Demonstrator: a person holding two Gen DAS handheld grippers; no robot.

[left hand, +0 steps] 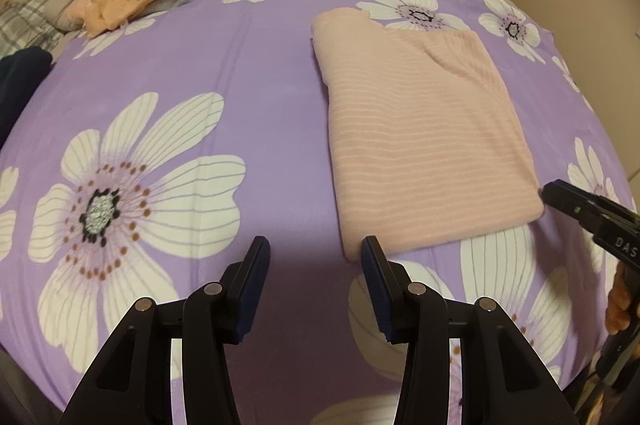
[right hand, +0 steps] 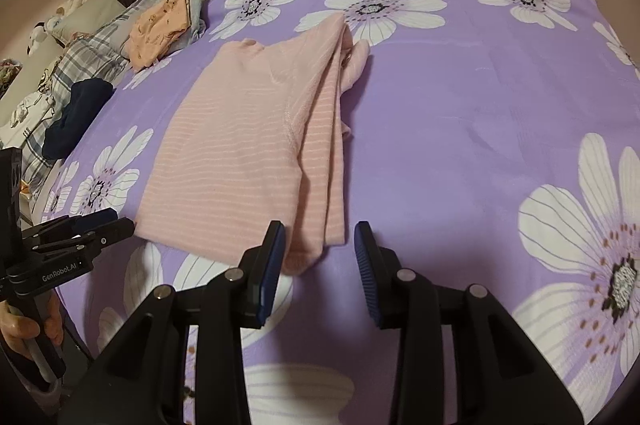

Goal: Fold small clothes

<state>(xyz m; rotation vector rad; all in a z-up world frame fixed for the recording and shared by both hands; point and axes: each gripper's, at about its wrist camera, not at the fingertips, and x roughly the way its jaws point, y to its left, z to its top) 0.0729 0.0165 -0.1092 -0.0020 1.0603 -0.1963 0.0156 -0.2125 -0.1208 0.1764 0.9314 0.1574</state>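
Both grippers' fingers [left hand: 256, 265] gape empty, folded pink garment [left hand: 420, 145] lying just beyond them.

Left tool [left hand: 314, 253] and right tool [right hand: 320, 239] both parted, empty.

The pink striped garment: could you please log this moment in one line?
pink striped knit garment: half-folded on purple floral bedspread | left gripper: open, empty | right gripper: open, empty

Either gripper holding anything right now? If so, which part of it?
Nothing is held. The left gripper is open, empty, beside the near left corner of the folded pink striped top. The right gripper is open around its near right corner, pads not pressing.
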